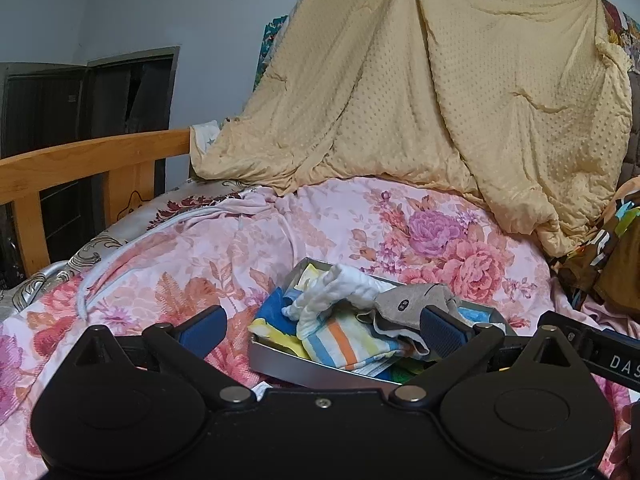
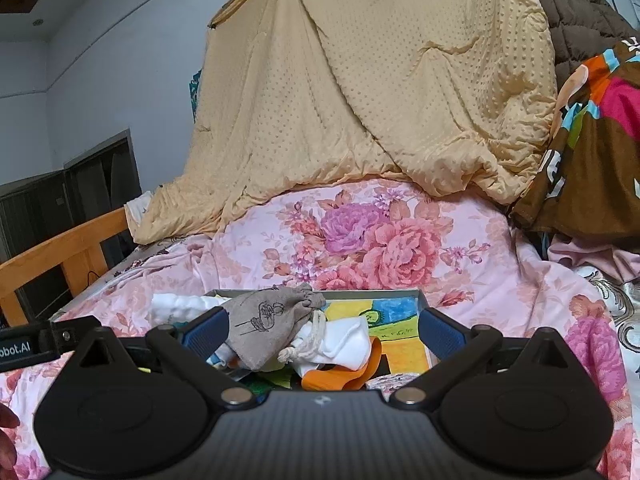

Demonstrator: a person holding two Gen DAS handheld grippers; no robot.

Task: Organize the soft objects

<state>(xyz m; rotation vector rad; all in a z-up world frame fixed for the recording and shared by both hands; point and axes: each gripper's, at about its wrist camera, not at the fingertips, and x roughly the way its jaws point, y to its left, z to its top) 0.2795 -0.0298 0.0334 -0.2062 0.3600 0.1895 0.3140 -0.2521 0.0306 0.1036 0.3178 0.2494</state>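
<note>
A shallow grey metal box [image 1: 280,364] sits on the floral bedspread, filled with soft items: a white cloth [image 1: 340,292], a striped cloth [image 1: 348,344] and a grey drawstring pouch [image 1: 416,300]. My left gripper [image 1: 320,328] is open, its fingers either side of the box's near left part, holding nothing. In the right wrist view the box [image 2: 424,300] holds the grey pouch [image 2: 272,320], a white cloth [image 2: 344,340] and an orange piece [image 2: 344,376]. My right gripper [image 2: 324,332] is open over these, empty.
A pink floral bedspread [image 1: 280,232] covers the bed. A tan dotted quilt [image 1: 420,92] hangs behind. A wooden bed rail [image 1: 80,168] stands at left. Brown patterned clothing [image 2: 592,152] is piled at right. The other gripper's body [image 1: 600,352] shows at right.
</note>
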